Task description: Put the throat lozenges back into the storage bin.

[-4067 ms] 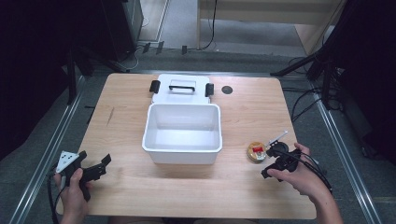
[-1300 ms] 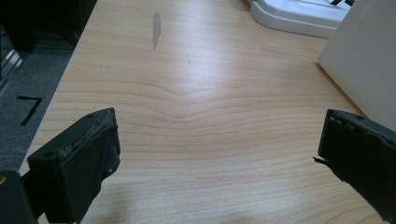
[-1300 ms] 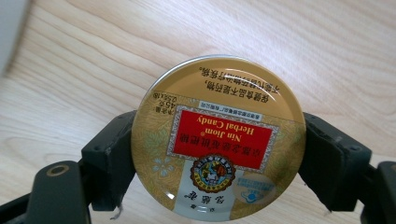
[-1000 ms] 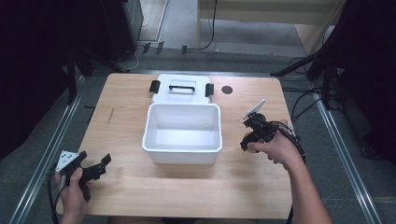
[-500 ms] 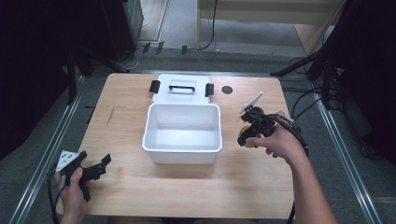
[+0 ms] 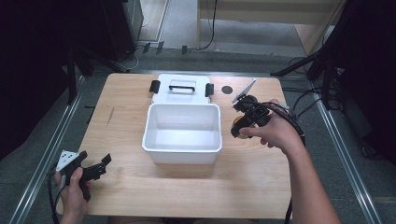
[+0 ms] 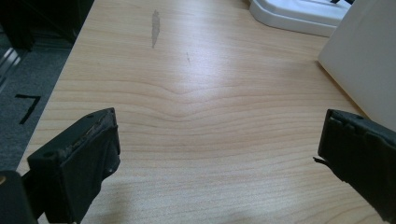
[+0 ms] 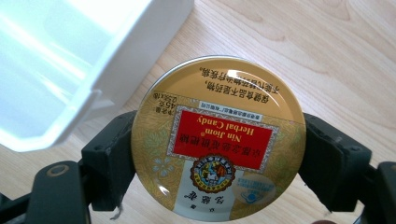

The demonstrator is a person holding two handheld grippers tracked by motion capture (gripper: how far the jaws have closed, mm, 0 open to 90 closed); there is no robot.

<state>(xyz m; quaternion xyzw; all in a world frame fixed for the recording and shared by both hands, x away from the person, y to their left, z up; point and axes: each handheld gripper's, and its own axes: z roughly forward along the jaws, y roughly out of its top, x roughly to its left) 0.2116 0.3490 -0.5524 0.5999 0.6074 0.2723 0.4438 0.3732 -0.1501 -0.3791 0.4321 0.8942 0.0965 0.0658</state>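
A round gold candy tin [image 8: 218, 140] with a red label is clamped between the jaws of my right gripper [image 6: 239, 127], which is shut on it. In the high view the tin [image 6: 238, 124] hangs above the table just right of the white bin [image 6: 182, 133]. The bin [image 8: 70, 65] rim lies to the upper left in the right gripper view. My left gripper [image 6: 95, 170] rests at the table's front left corner, held by a hand. Its jaws are wide apart with only bare wood between the fingers [image 7: 77, 163].
The bin's white lid [image 6: 181, 88] with a black handle and clips lies flat behind the bin. A small dark round spot [image 6: 227, 89] marks the table beside the lid. The lid [image 7: 299, 14] edge and bin wall [image 7: 364, 60] stand ahead in the left gripper view.
My right gripper lifted the tin from the table's right side and carried it left and farther back, close to the bin. The left gripper stayed still.
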